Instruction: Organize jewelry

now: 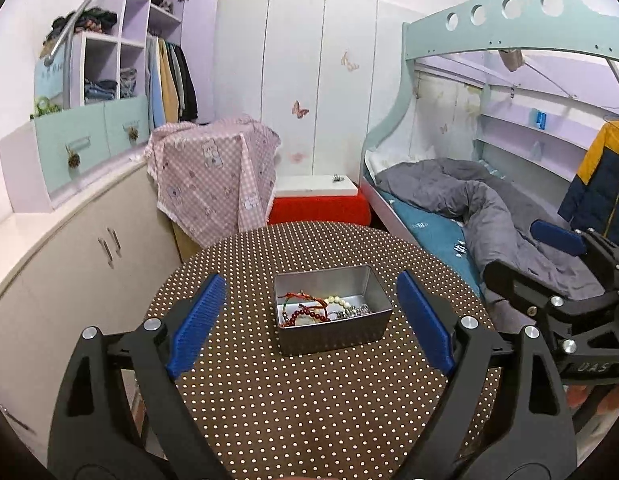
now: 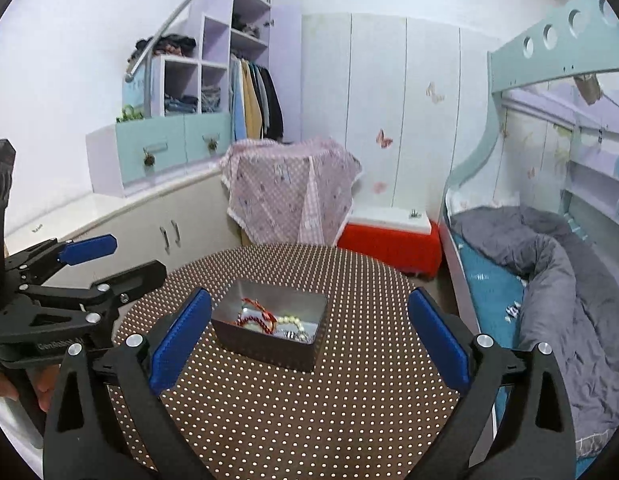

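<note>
l gripper (image 1: 311, 322) jaws wide apart, ribbed blue pads, empty. rect. metal tin (image 1: 333, 334) mid round polka-dot table (image 1: 309, 408), w/ red cord, beads & pearl bracelets (image 1: 319, 309) inside. r gripper (image 2: 309, 342) spread apart too, empty.

Ahead of the tongs, beyond the round polka-dot table (image 1: 309, 400), stand white wardrobe doors (image 1: 309, 80); a teal bunk bed (image 2: 549, 280) sits right, cream cabinets (image 1: 89, 260) left.
</note>
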### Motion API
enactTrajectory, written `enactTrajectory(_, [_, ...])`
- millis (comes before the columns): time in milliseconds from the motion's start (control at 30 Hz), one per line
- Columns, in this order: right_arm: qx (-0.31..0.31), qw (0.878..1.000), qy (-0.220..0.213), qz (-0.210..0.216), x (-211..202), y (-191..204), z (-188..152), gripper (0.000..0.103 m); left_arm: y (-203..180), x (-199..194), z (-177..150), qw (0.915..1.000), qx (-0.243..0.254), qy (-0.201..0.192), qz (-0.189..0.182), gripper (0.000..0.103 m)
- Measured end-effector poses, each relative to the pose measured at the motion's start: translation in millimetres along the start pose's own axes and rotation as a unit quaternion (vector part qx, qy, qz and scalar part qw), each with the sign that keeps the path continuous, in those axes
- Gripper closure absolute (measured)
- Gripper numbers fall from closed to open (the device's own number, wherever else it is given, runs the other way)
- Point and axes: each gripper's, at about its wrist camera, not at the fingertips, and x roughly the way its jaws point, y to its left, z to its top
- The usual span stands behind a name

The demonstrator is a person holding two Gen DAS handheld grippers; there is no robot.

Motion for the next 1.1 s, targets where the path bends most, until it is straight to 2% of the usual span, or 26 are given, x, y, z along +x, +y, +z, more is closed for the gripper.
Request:
enactTrajectory(500, [0.001, 0.999, -0.044, 0.010, -30.4, 7.5, 1.1, 0.008, -17.6, -42.4, 4.7, 0.9985, 0.019, -0.048, 0.019, 0.015])
enactTrajectory(1100, [0.002, 0.999, -0.049, 0.011, -40.4, 11.3, -6.9, 0.008, -16.5, -49.3, 0.9, 0.9989, 0.006, -0.041, 0.022, 0.014])
